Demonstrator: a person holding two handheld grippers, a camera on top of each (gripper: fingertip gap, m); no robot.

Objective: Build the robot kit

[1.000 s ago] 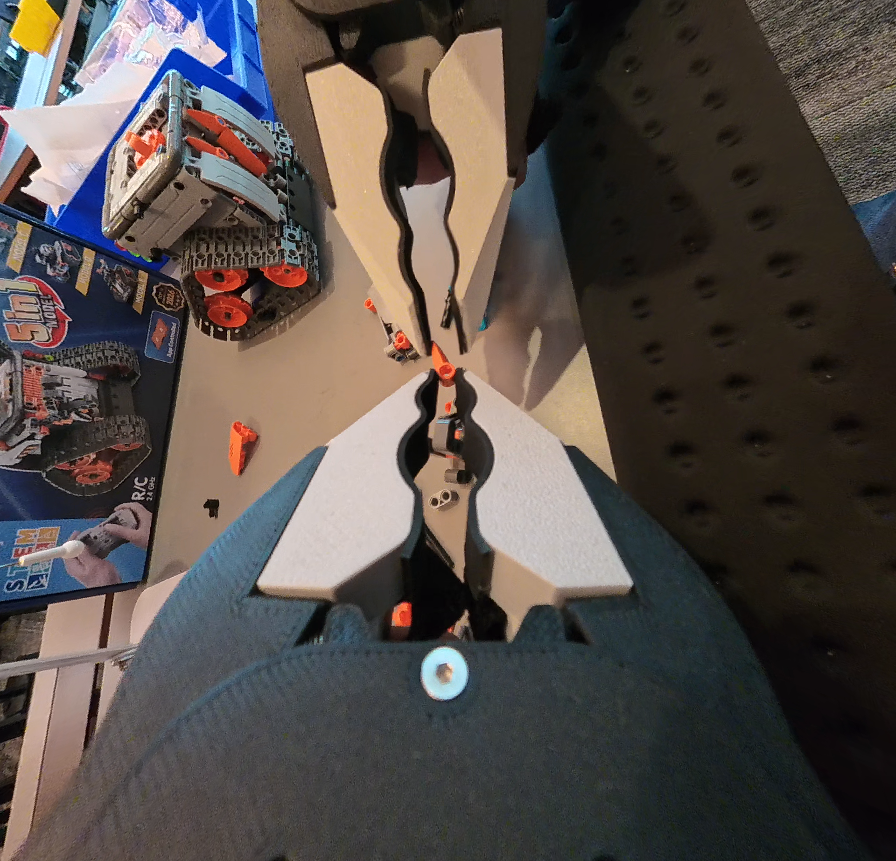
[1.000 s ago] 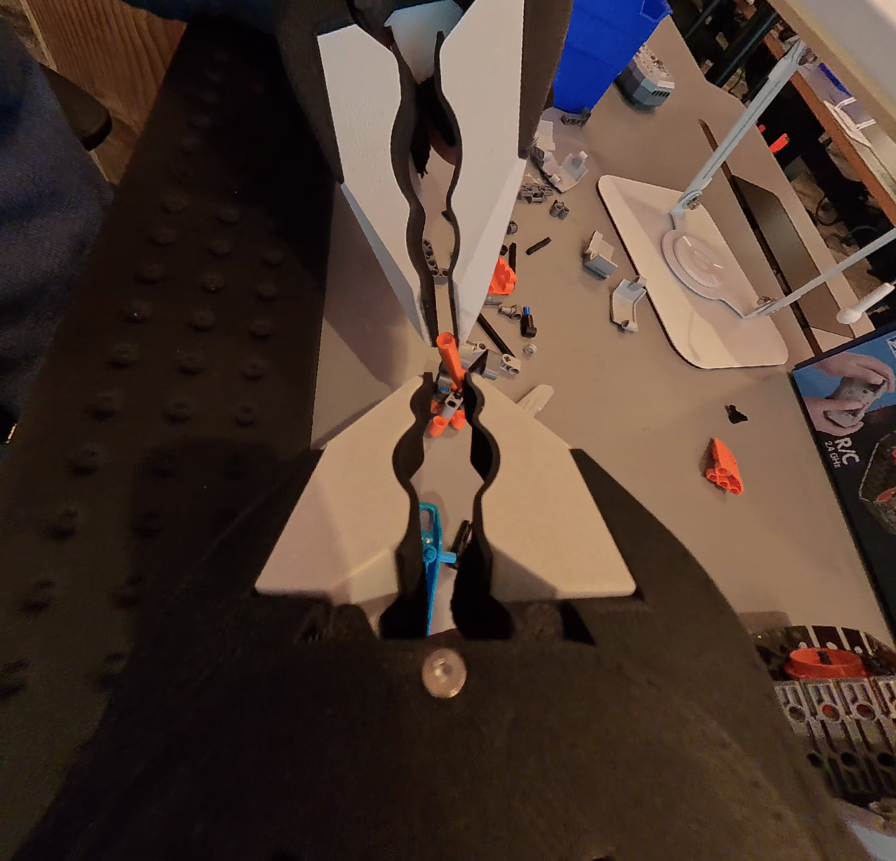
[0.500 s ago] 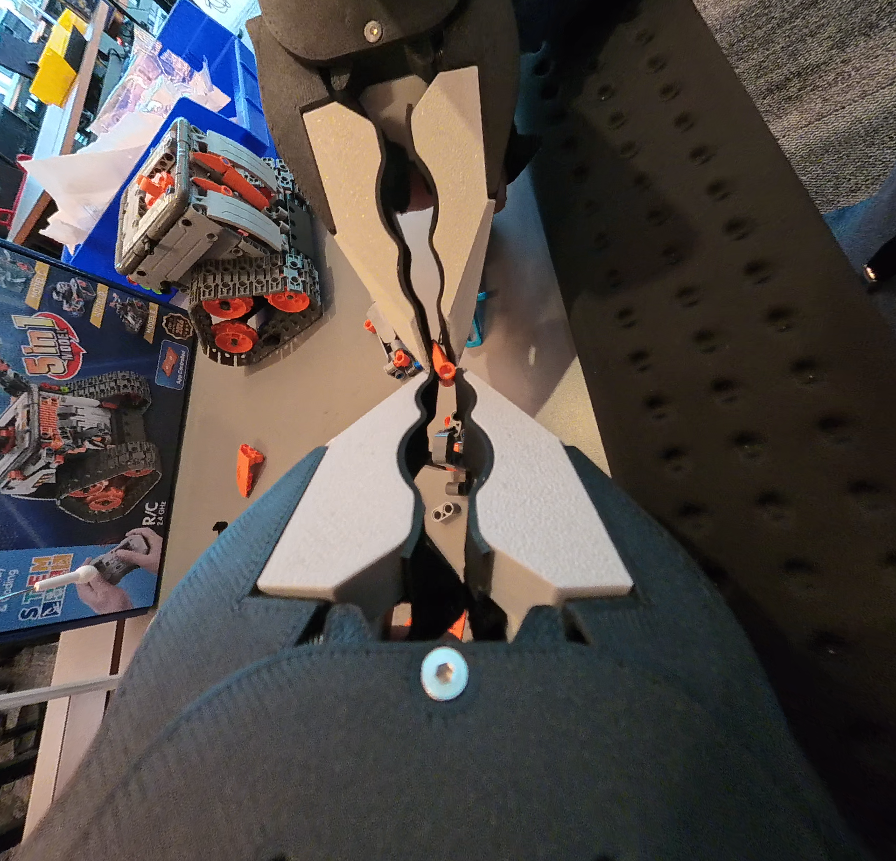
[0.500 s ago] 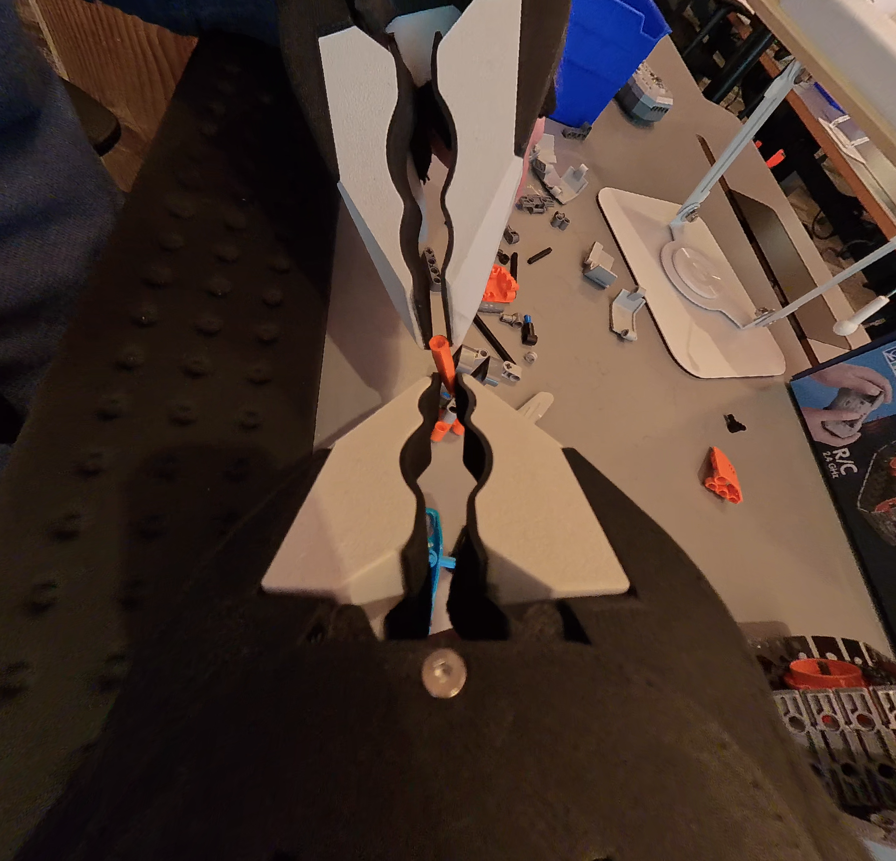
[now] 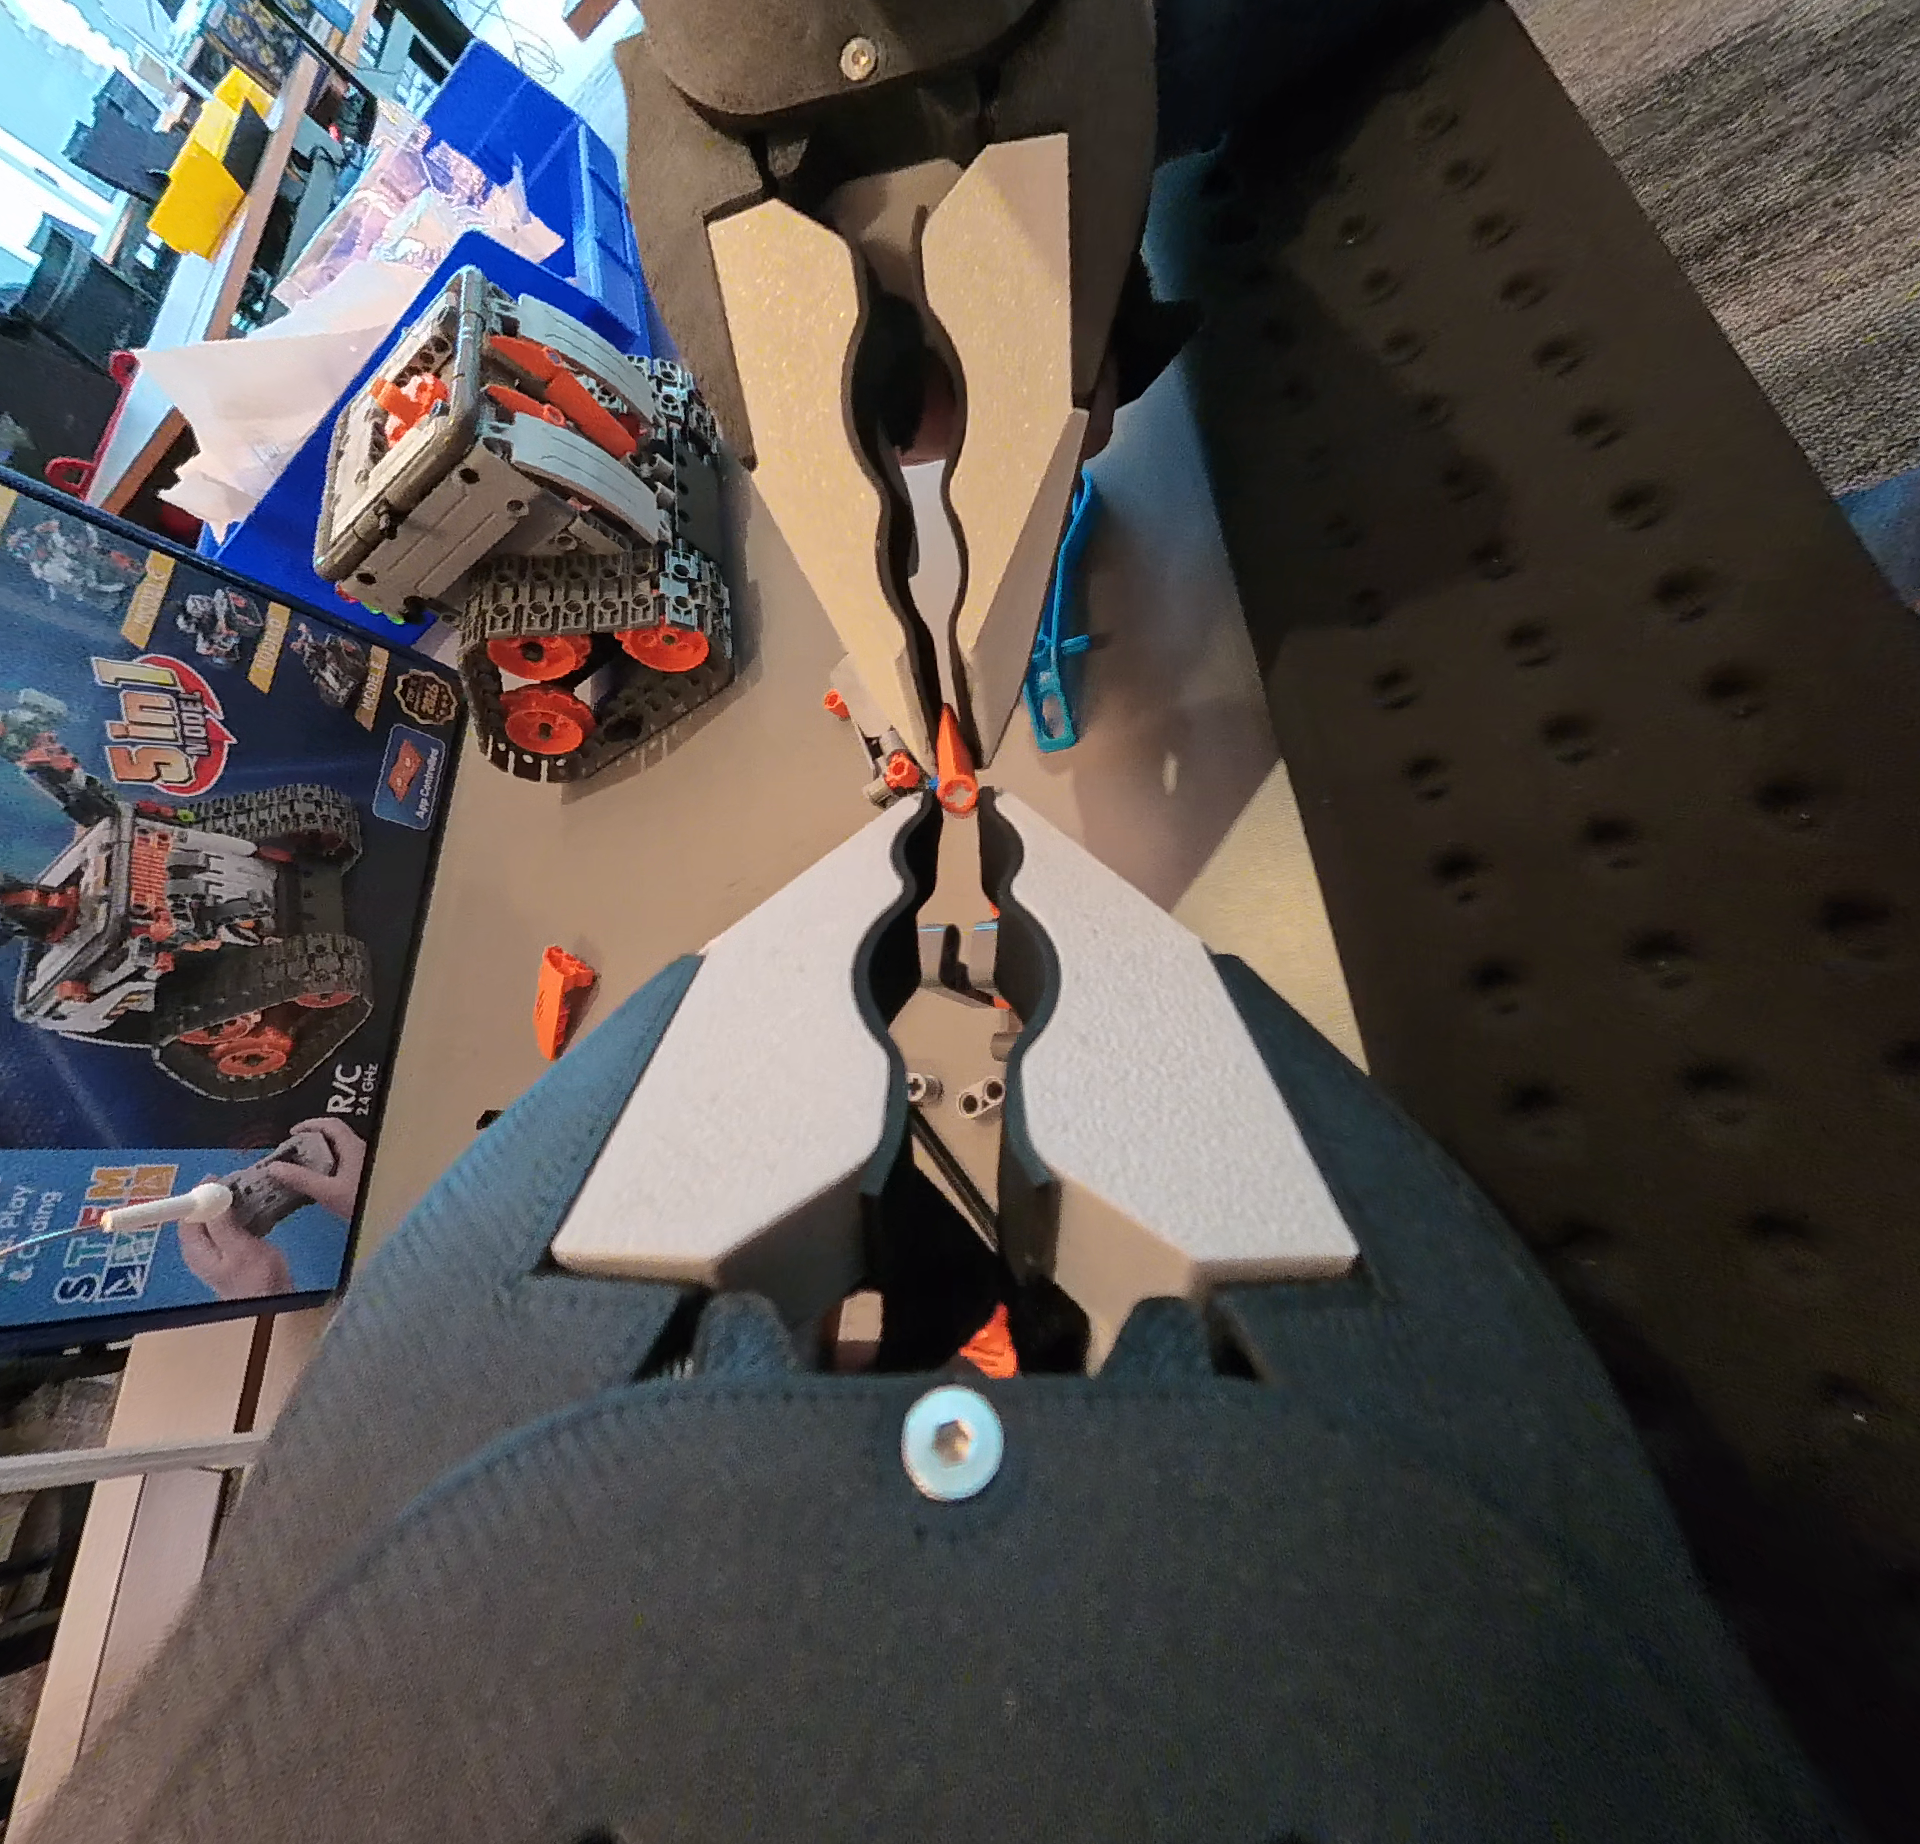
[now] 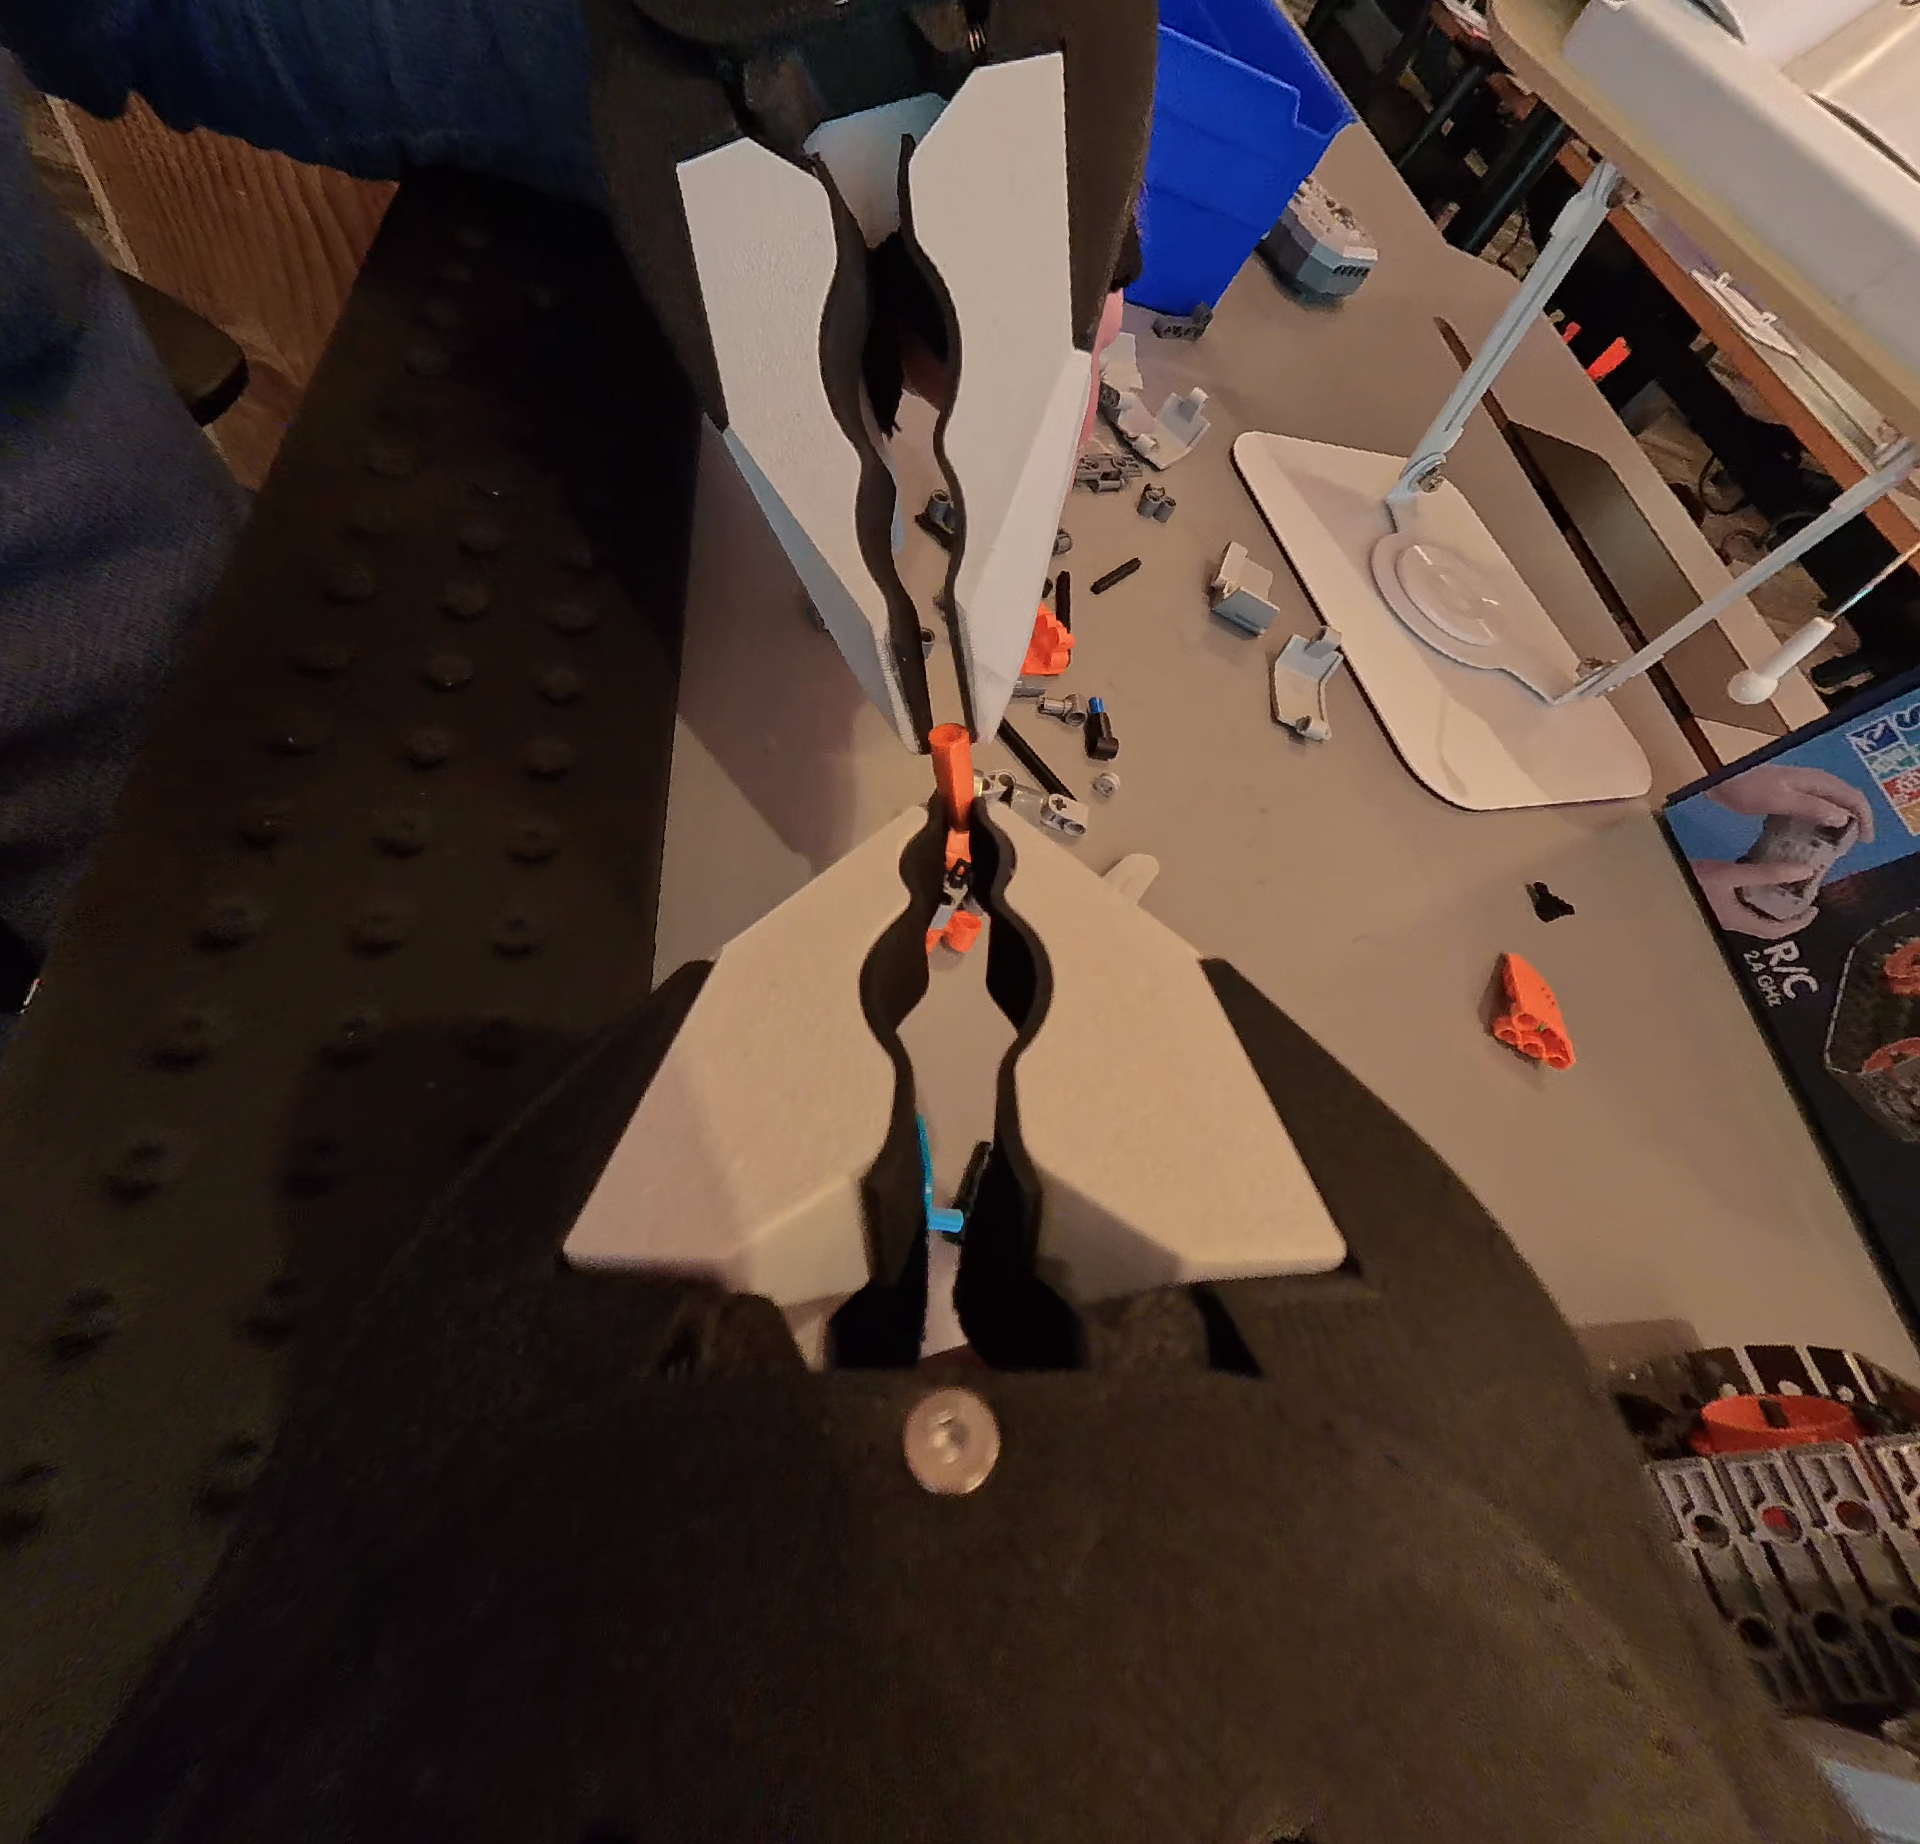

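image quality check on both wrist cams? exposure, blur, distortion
Left wrist view: bright, window top left blown out, fisheye bend along the box, orange pin sharp. Right wrist view: darker and warmer, black mat nearly crushed, pin sharp, edges stretched.

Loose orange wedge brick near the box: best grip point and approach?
The orange wedge lies flat on the table with nothing close beside it. Come from above and pinch its two long flat sides. The holed end is bumpy, so probably less secure.
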